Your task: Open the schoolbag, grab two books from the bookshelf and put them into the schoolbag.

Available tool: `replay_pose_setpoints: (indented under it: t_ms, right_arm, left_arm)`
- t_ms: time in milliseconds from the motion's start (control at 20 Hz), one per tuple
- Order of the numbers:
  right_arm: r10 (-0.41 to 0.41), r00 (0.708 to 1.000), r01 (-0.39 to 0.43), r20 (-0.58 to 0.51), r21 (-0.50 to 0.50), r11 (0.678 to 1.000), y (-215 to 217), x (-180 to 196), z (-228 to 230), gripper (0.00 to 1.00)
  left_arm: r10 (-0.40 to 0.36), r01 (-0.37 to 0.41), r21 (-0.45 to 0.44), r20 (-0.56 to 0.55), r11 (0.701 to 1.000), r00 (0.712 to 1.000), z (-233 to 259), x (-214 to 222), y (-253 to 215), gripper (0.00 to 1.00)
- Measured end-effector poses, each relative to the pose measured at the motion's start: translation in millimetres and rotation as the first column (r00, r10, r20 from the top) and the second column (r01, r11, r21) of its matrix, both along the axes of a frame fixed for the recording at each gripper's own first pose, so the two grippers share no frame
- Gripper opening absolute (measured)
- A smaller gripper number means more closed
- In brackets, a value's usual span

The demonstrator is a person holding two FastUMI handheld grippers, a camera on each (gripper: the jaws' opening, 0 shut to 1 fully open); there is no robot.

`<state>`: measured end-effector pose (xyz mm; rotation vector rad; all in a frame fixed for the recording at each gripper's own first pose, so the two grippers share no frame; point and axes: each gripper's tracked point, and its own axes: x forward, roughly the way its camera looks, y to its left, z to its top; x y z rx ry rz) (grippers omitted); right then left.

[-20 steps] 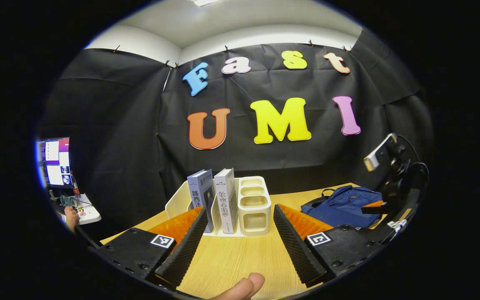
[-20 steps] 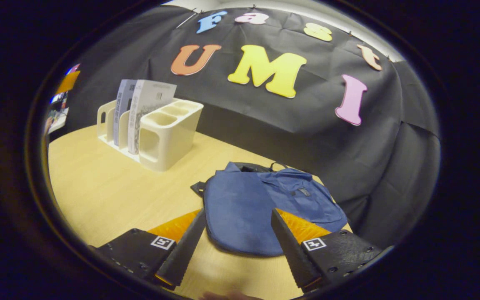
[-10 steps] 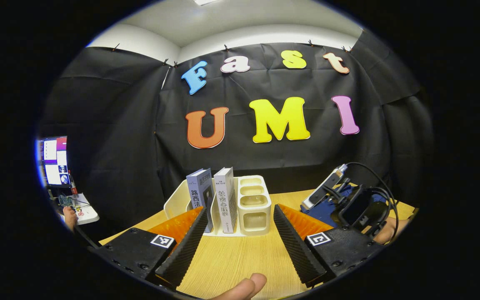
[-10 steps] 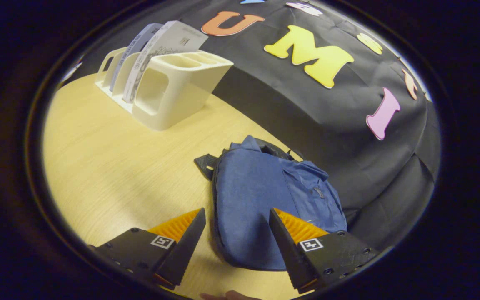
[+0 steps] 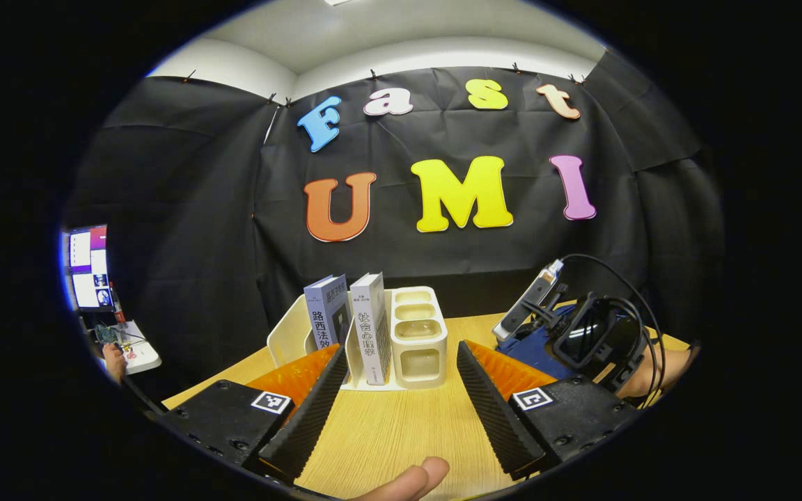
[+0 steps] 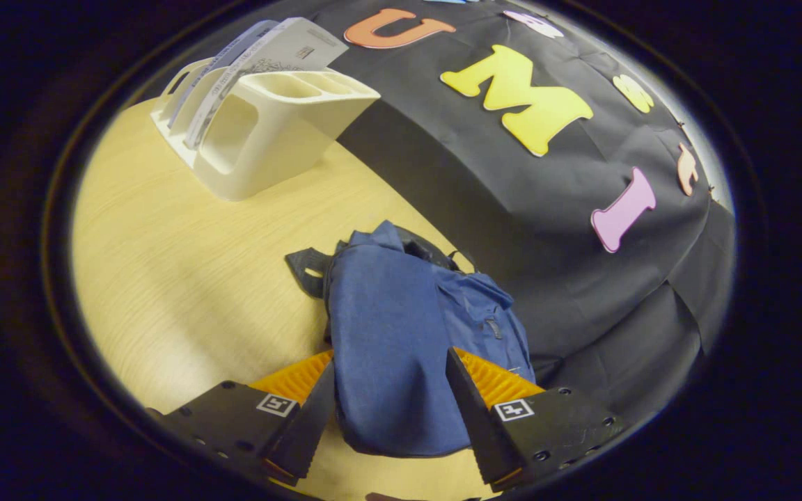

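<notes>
The schoolbag (image 6: 401,348) lies flat on the table (image 6: 185,278), closed as far as can be judged, its zip line not clearly legible from here. Your right gripper (image 6: 390,410) stands directly over the bag's near end, jaws spread wide, one finger to each side of the blue fabric, gripping nothing; whether the tips touch the cloth cannot be told.

Beyond the bag, well apart from it, the bookshelf (image 6: 262,139) stands upright on the table with the two books (image 5: 352,327) in its slots, spines facing your left gripper (image 5: 394,410). That gripper is also wide open and empty, aimed at the shelf from farther off than the bag lies from your right gripper.

Assessment: the opening step is in hand and not done; no book is taken. Your next move calls for locating the zip pull or flap edge on the bag, closing the right fingers on it alone, and drawing it back while the bag is kept from sliding.
</notes>
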<state>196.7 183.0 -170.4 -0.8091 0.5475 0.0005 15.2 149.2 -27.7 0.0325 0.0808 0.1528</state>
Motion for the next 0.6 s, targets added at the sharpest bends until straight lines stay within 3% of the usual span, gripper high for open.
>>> replay_pose_setpoints:
  t_ms: [100,200,250,300,350,400,500,600]
  right_arm:
    - [-0.024,1.000,0.024,0.015,0.009,1.000,-5,6,10,0.90]
    - [-0.041,0.997,0.041,0.070,0.000,0.999,-10,19,27,0.78]
    - [-0.052,0.994,0.052,0.093,0.000,0.999,-13,23,34,0.70]
    - [-0.055,0.994,0.055,0.097,0.009,0.998,-14,26,40,0.49]
    - [-0.057,0.992,0.055,0.110,0.021,0.998,-15,29,47,0.51]
    - [-0.055,0.991,0.052,0.121,0.028,0.998,-16,32,56,0.26]
    - [-0.047,0.992,0.038,0.114,0.078,0.996,-18,37,65,0.11]
    - [-0.062,0.992,0.051,0.106,0.108,0.993,-26,41,76,0.09]
  left_arm:
    - [0.005,-0.005,-0.008,-0.004,1.000,1.000,0,1,2,0.99]
    - [0.006,-0.006,-0.017,-0.007,1.000,1.000,-2,1,2,0.99]
    - [0.004,-0.004,-0.021,-0.009,1.000,1.000,-3,1,1,0.99]
    - [0.000,0.000,-0.022,-0.011,1.000,1.000,-4,2,-1,0.99]
    - [-0.005,0.004,-0.023,-0.014,1.000,1.000,-4,2,-2,0.99]
    - [-0.009,0.008,-0.023,-0.016,1.000,1.000,-5,3,-3,0.99]
    - [-0.016,0.015,-0.024,-0.018,1.000,1.000,-6,4,-6,1.00]
    - [-0.018,0.018,-0.028,-0.020,0.999,1.000,-7,5,-6,1.00]
